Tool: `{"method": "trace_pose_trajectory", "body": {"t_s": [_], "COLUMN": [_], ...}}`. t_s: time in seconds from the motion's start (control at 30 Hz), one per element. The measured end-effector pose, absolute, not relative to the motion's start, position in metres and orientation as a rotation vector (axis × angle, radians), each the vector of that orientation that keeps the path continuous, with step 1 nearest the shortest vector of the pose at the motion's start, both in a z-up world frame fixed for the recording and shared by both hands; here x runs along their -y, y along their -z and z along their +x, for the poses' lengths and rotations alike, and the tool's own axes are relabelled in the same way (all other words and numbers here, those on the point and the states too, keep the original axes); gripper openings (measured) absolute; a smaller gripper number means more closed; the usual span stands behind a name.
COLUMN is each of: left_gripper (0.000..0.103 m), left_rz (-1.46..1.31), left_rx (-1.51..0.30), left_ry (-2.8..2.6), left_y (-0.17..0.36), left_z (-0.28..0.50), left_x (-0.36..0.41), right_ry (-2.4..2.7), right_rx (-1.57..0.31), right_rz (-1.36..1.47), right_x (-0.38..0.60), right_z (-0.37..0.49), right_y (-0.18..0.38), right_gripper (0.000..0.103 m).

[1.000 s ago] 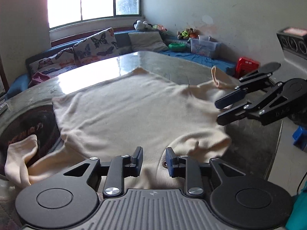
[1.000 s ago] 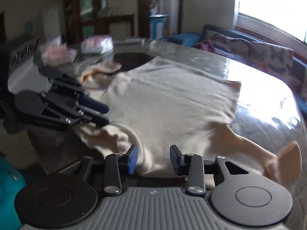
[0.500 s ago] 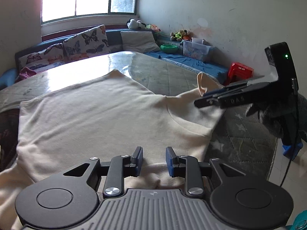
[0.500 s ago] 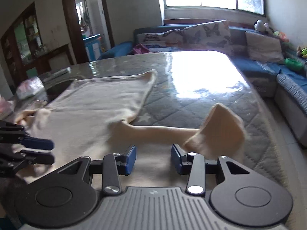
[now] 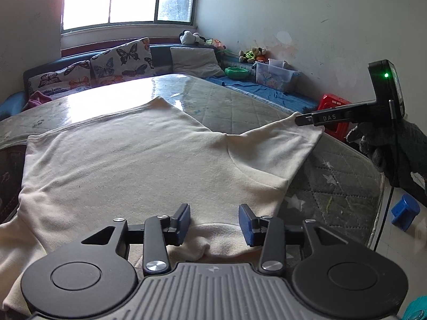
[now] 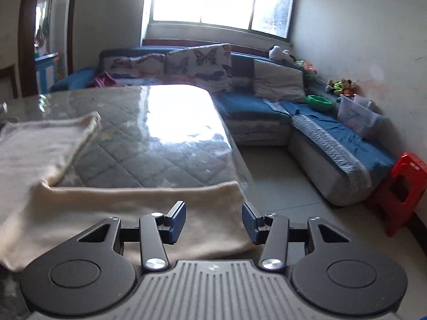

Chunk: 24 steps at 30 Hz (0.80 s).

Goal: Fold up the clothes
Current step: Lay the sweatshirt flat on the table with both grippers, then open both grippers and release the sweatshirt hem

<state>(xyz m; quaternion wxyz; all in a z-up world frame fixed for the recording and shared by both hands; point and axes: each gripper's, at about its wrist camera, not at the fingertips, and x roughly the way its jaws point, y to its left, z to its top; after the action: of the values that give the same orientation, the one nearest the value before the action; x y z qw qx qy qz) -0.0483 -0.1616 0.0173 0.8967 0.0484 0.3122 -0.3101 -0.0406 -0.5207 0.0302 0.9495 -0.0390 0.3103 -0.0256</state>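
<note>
A cream long-sleeved shirt (image 5: pixel 138 160) lies spread flat on a quilted mattress under clear plastic (image 5: pixel 221 106). My left gripper (image 5: pixel 214 224) is open, low over the shirt's near edge, with a bunched fold of cloth between and below its fingers. My right gripper (image 6: pixel 213 222) is open just above the flattened right sleeve (image 6: pixel 133 213). In the left wrist view the right gripper (image 5: pixel 301 119) is seen side-on at the sleeve's far corner (image 5: pixel 307 133). The shirt's body (image 6: pixel 34 144) lies at the left of the right wrist view.
A blue sofa with butterfly cushions (image 5: pixel 117 64) runs along the window wall. A clear storage box (image 5: pixel 275 76), a green bowl (image 5: pixel 236 72) and soft toys sit on it. A red stool (image 6: pixel 403 186) and a small blue stool (image 5: pixel 404 214) stand on the floor by the mattress edge (image 5: pixel 379 202).
The right gripper has swung out to the right, and the sleeve that stood curled up now lies flat. The left gripper's jaws have opened wider over the near edge.
</note>
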Motion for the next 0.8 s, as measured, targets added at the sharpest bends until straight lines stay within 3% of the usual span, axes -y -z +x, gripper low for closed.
{"method": "trace_pose_trajectory", "body": {"t_s": [0.37, 0.7, 0.8], "left_gripper": [0.044, 0.044, 0.035], "left_rz": [0.036, 0.059, -0.065], "left_rx": [-0.625, -0.616, -0.668], "left_ry": [0.550, 0.098, 0.147], "left_y": [-0.033, -0.044, -0.047], "left_z": [-0.061, -0.012, -0.009], "left_x": [0.126, 0.033, 0.013], "right_ry": [-0.009, -0.063, -0.061], "right_rx": [-0.653, -0.648, -0.651], "right_rz": [-0.028, -0.039, -0.031], "right_x": [0.513, 0.489, 0.490], "right_z": [-0.019, -0.019, -0.019], "right_y": [-0.026, -0.017, -0.017], "right_gripper": [0.051, 0.066, 0.073]}}
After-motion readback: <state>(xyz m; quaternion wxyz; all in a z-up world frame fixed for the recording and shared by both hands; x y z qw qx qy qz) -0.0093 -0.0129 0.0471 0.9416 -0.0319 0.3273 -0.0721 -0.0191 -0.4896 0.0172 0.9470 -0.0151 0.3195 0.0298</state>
